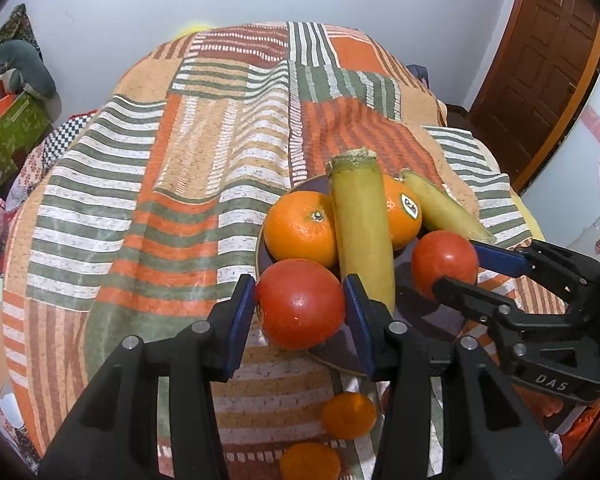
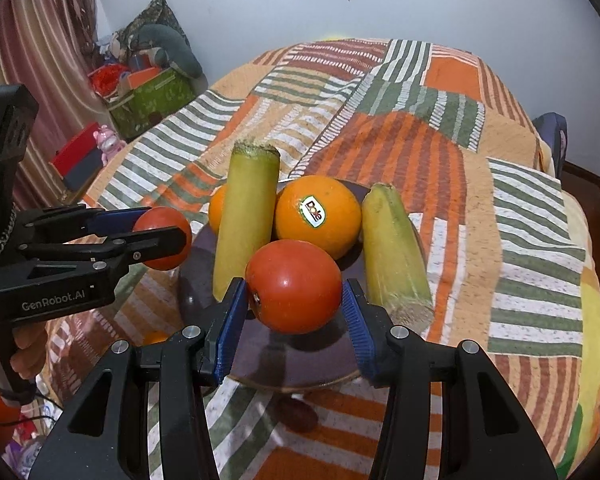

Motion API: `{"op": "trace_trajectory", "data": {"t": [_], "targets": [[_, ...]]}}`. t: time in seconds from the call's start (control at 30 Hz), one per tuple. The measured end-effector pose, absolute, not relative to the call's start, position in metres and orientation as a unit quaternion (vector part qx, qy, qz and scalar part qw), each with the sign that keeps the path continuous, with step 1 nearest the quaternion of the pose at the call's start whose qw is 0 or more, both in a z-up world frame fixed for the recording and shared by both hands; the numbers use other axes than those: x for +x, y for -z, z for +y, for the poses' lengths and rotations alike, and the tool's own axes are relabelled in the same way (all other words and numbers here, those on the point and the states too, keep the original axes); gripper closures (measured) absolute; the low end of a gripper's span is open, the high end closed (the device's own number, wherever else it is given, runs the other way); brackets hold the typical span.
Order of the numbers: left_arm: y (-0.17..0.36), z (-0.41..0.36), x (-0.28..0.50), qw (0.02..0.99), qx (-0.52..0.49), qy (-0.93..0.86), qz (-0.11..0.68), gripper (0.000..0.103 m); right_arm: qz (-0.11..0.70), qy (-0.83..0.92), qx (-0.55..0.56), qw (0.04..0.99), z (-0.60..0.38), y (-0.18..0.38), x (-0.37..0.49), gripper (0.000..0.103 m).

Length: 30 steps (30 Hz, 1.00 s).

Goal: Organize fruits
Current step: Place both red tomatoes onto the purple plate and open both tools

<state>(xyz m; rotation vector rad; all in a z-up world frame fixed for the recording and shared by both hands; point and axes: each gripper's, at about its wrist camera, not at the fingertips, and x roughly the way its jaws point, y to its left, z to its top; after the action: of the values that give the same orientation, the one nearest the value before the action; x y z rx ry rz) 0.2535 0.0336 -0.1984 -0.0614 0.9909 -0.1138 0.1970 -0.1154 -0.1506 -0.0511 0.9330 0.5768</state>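
Note:
My left gripper (image 1: 300, 292) is shut on a red tomato (image 1: 300, 308), held over the near left rim of a dark purple plate (image 1: 424, 316). My right gripper (image 2: 294, 292) is shut on a second red tomato (image 2: 294, 284) above the plate's (image 2: 268, 360) near part. Each view shows the other gripper from the side: the right gripper (image 1: 456, 266) with its tomato (image 1: 440, 260), and the left gripper (image 2: 164, 226) with its tomato (image 2: 160, 216). On the plate lie a stickered orange (image 2: 318, 216), another orange (image 1: 300, 228) and two yellow-green corn cobs (image 2: 248, 220) (image 2: 394, 252).
The plate rests on a table under a striped patchwork cloth (image 1: 160, 200). Two small mandarins (image 1: 348, 416) (image 1: 310, 462) lie on the cloth near its front edge. Boxes and a cushion (image 2: 156, 80) are piled by the wall to the left. A wooden door (image 1: 540, 72) stands at the right.

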Motion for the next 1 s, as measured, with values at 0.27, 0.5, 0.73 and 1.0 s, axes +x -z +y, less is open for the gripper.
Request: {"op": "trace_trajectory", "data": {"t": [0.27, 0.5, 0.73, 1.0], "targets": [[0.216, 0.033, 0.266, 0.868, -0.033, 0.064, 0.491, 0.058, 0.443, -0.279, -0.033, 0.852, -0.109, 0.150, 0.202, 0.068], [0.218, 0.034, 0.269, 0.867, -0.035, 0.064, 0.493, 0.056, 0.446, -0.273, -0.032, 0.852, -0.110, 0.152, 0.205, 0.068], [0.200, 0.034, 0.256, 0.881, -0.024, 0.057, 0.470, 0.041, 0.445, -0.273, -0.029, 0.852, -0.112, 0.146, 0.198, 0.063], [0.176, 0.041, 0.232, 0.890, -0.019, 0.049, 0.454, 0.038, 0.428, -0.275, -0.035, 0.860, -0.113, 0.127, 0.183, 0.062]]}}
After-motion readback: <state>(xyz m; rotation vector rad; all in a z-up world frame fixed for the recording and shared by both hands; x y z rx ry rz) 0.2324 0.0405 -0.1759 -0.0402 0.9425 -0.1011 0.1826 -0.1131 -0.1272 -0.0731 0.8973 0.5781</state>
